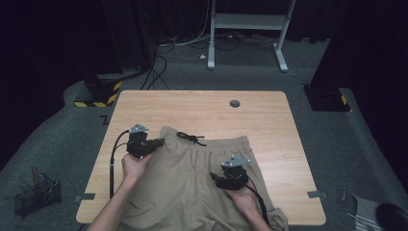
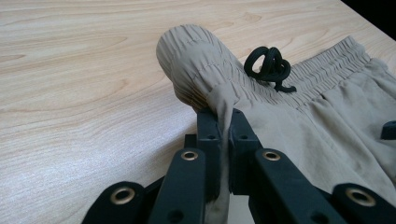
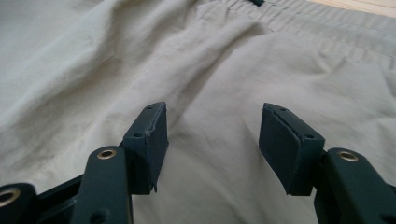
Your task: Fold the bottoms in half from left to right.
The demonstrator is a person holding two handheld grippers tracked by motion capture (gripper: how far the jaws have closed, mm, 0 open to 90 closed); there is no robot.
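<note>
On the wooden table (image 1: 269,120) lie tan shorts (image 1: 192,178), spread flat from the centre toward the near edge at 6 o'clock, waistband facing 12 o'clock. A black drawstring (image 1: 191,138) sits knotted at the middle of the waistband.

At the shorts' 10 o'clock corner, the left gripper (image 1: 156,143) has its jaws closed tight on a pinch of waistband cloth. In the left gripper view the fabric (image 2: 224,112) runs down between the two pads, and the corner of the waistband (image 2: 191,60) bulges up in a rounded fold just beyond them, with the drawstring (image 2: 270,65) lying at about 1 o'clock from that fold.

At roughly 4 o'clock from the drawstring, the right gripper (image 1: 222,179) hovers over the right half of the shorts with its jaws spread wide and nothing between them. The right gripper view shows smooth, lightly wrinkled cloth (image 3: 215,140) under the open gap (image 3: 214,140), pads clear of it.

Risks, as a judgement: the left pinch is narrow, so a sharp pull could slide the cloth out of the pads. If the right gripper closes on flat fabric here, it may catch only the top layer, or nothing, and the shorts would lift unevenly. A pull by the left hand alone could drag the whole garment toward 9 o'clock and bunch it. The loose drawstring might snag a jaw.
</note>
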